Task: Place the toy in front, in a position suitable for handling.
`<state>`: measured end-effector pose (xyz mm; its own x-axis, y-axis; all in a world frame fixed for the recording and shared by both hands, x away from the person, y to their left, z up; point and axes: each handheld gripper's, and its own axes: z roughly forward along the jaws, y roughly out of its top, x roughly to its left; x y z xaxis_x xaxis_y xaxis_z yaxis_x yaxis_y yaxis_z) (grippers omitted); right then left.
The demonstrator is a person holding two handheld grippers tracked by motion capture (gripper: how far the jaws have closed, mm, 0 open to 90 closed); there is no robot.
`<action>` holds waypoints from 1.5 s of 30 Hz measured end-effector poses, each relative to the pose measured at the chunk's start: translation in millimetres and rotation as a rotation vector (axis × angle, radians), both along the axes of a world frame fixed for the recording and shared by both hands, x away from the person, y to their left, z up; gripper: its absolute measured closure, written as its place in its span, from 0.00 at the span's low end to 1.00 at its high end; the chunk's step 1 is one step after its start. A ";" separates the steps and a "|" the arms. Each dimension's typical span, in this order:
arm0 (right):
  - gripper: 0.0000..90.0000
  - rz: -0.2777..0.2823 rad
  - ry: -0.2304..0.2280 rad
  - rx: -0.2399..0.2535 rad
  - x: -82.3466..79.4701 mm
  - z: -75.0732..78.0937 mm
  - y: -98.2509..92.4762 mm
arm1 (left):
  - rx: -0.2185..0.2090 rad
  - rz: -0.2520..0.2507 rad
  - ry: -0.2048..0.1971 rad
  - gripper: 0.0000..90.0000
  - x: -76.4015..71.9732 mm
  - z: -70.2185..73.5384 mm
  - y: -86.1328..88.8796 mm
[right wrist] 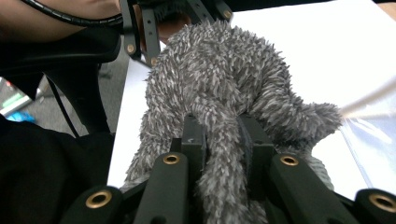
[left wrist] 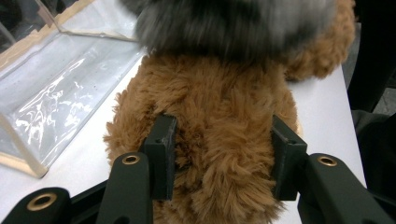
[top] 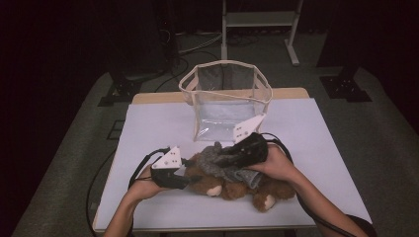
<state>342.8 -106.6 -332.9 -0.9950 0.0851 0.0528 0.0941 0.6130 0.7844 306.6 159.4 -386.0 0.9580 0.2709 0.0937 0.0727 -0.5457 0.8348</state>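
Nearest the person, a brown teddy bear [top: 232,186] of shaggy, curly plush lies on its side on the white table [top: 148,128], pale pads showing on its paws. The left gripper [top: 184,178], black with a grey three-cornered plate on top, meets the bear's end on the left; in the left gripper view its two square black pads [left wrist: 161,158] press into the brown fur on either side of a thick part of the bear, clamped on it. Draped over the bear is a grey fuzzy garment [top: 222,160], its pile short and spiky with lighter tips. The right gripper [top: 232,155] lies across the top of the bear, and in the right gripper view its jaws stand nearly together, pinching a narrow fold of the grey garment [right wrist: 224,158] between them. Just beyond the toy stands a clear plastic bag [top: 225,101] with beige trim, boxy and open at the top, its crinkled walls catching the light. Past the table's far edge are a grey floor, black cables and the legs of a metal stand [top: 259,22]
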 end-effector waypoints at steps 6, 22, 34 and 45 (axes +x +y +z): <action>0.83 0.037 0.005 -0.022 4.9 -10.1 30.0 | -0.005 -0.013 0.019 0.58 -2.7 -3.2 2.6; 0.83 -0.029 0.038 -0.057 -2.2 -21.3 -17.5 | 0.041 0.019 0.036 0.44 -1.1 7.1 1.3; 0.83 0.050 0.026 -0.063 4.7 -10.9 34.8 | 0.008 -0.023 0.056 0.54 -6.3 -7.9 1.9; 0.83 -0.126 0.056 -0.067 19.0 -9.8 -38.7 | 0.019 -0.022 0.070 0.47 -4.9 2.0 4.0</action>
